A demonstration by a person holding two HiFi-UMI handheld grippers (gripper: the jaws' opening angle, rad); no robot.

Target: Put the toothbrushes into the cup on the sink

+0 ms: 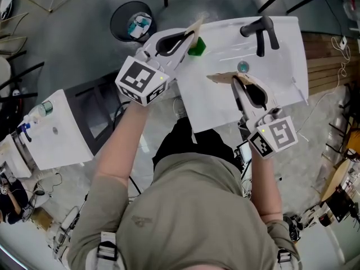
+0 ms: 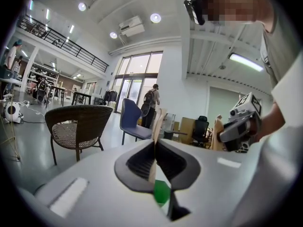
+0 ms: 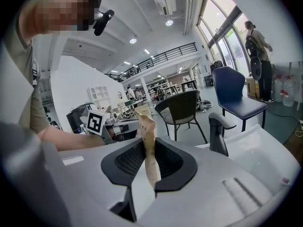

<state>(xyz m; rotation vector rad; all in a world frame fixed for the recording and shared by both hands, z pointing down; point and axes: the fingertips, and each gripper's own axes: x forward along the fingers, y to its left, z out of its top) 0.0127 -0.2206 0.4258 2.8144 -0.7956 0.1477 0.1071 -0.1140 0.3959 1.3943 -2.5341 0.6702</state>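
Left tongs (image 1: 188, 38): I had them clenched on a paper-wrapped toothbrush (image 1: 194, 27), upright right over the green cup (image 1: 197, 48) at the sink (image 1: 281, 44) corner; I judged it lined up to drop in.
Right tongs (image 1: 239, 84): they grasped a second toothbrush (image 1: 221, 77) over the basin, apart from the cup, clear of my left.
Arms: both forearms stretched forward, the left reaching farther.

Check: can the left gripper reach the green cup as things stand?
Probably yes. The left gripper, shut on a toothbrush, hangs close by the green cup, with nothing between them.
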